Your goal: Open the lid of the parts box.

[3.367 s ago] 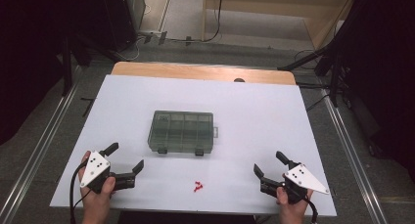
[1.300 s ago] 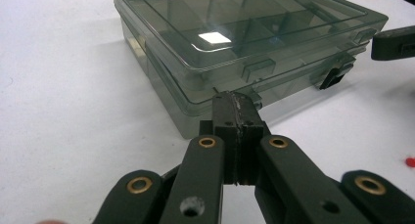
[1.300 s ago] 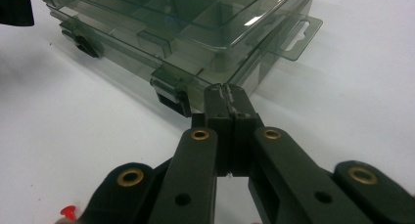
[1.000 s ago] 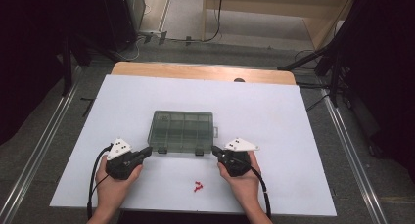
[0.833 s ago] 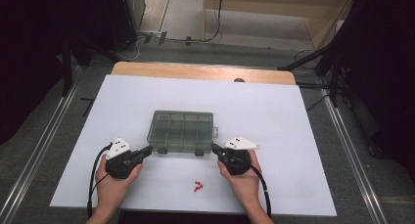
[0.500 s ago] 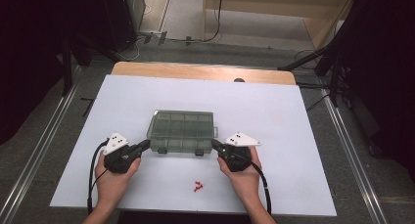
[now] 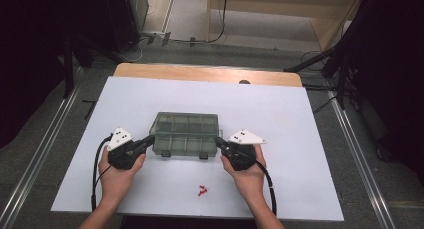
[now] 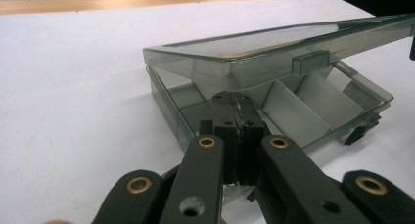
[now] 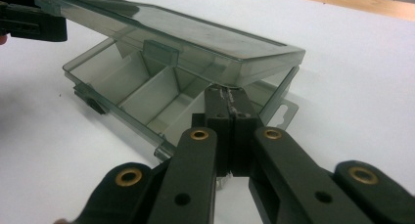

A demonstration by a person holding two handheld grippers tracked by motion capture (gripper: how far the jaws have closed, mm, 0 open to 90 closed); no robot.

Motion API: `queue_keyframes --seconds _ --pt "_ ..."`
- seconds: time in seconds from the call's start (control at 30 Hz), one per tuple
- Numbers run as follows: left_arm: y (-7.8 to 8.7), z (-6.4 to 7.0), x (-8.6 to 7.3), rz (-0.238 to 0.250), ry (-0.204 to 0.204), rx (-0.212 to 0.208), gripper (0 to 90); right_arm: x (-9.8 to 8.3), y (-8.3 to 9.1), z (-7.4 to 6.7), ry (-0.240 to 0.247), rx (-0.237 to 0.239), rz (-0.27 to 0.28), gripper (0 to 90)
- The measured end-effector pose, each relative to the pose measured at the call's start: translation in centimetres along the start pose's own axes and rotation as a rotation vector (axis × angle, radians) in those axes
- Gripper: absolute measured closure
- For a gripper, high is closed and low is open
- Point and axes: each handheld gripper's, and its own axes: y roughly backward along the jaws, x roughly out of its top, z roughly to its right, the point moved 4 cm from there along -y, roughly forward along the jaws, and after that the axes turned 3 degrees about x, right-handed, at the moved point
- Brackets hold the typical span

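A translucent grey-green compartment box (image 7: 185, 134) lies mid-table, its hinged lid (image 8: 274, 48) tilted up at the front over the empty compartments (image 8: 313, 111). My left gripper (image 7: 150, 138) is shut, and its tips (image 8: 235, 99) are tucked under the lid's front left corner. At the front right corner my right gripper (image 7: 218, 140) is shut as well, with its tips (image 9: 226, 94) under the raised lid (image 9: 186, 38) and above the base (image 9: 137, 92). Nothing sits between either pair of jaws. Small red pieces (image 7: 202, 191) lie on the table in front of the box.
The white table top (image 7: 280, 119) ends in a wooden strip (image 7: 200, 74) at the far edge. A dark spot (image 7: 244, 82) sits on that strip. Metal rails (image 7: 45, 154) run along both sides of the table on the floor.
Both hands came in from the table's front corners to the box. Over the last second the lid's front edge has risen off the base on the two shut grippers.
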Motion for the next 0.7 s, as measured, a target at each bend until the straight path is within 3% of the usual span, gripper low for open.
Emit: queue_keyframes --seconds 0.7 --pt "0.0 -0.5 1.4 0.031 -0.015 0.008 89.3 1.7 -0.2 0.5 0.0 -0.005 0.024 90.0"
